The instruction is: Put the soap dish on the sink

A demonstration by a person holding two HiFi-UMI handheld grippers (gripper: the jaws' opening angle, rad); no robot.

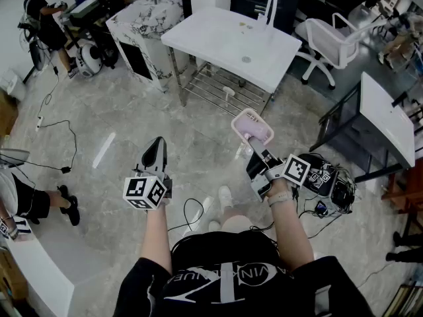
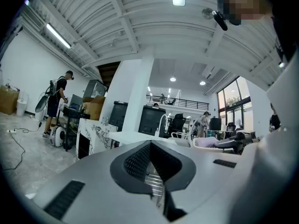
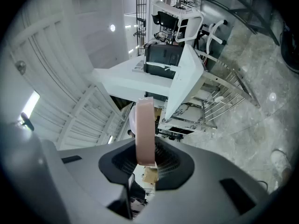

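Soap dish (image 1: 252, 127), pink, apparently light, stiff and slick plastic, hangs in mid-air well short of the sink (image 1: 218, 45), pinched by one edge in the right gripper's (image 1: 255, 150) jaws, a sound hold; left gripper's (image 1: 157, 148) jaws are clenched empty.

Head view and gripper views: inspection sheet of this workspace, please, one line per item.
Surface: white sink on a metal stand, top nearly bare; faucet at its far edge.
Job's things: pink soap dish held in the air above the floor, not yet on the sink.
Clutter: small bits near the faucet.
Grippers: right gripper fingers shut on the soap dish's edge; left gripper shut, empty.
Cables: black cables across the floor.
Surroundings: marbled cabinet, white chair, person at far left.
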